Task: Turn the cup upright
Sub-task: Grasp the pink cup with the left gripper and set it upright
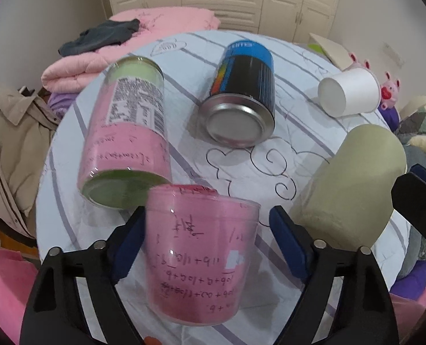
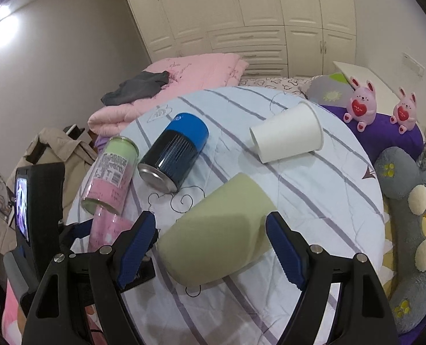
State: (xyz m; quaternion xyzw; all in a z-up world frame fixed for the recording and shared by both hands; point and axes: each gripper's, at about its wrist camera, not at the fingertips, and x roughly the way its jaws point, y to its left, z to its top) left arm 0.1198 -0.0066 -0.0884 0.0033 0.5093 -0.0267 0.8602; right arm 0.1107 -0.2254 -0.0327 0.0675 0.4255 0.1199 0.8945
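Several cups and cans lie on their sides on a round table with a striped white cloth [image 1: 241, 172]. A clear cup lined with pink paper [image 1: 198, 253] lies between the open fingers of my left gripper [image 1: 207, 244], not gripped; it also shows in the right wrist view [image 2: 106, 230]. A pale green cup [image 2: 216, 230] lies on its side between the open fingers of my right gripper [image 2: 210, 241]; in the left wrist view it [image 1: 348, 184] is at the right. A white paper cup [image 2: 287, 138] lies further back.
A tall clear can with pink and green lining [image 1: 124, 132] and a blue and black tin [image 1: 244, 95] lie on the cloth. Pink bedding [image 2: 178, 86], a beige coat [image 1: 9, 143], plush toys [image 2: 362, 103] and a grey plush [image 2: 414, 215] surround the table.
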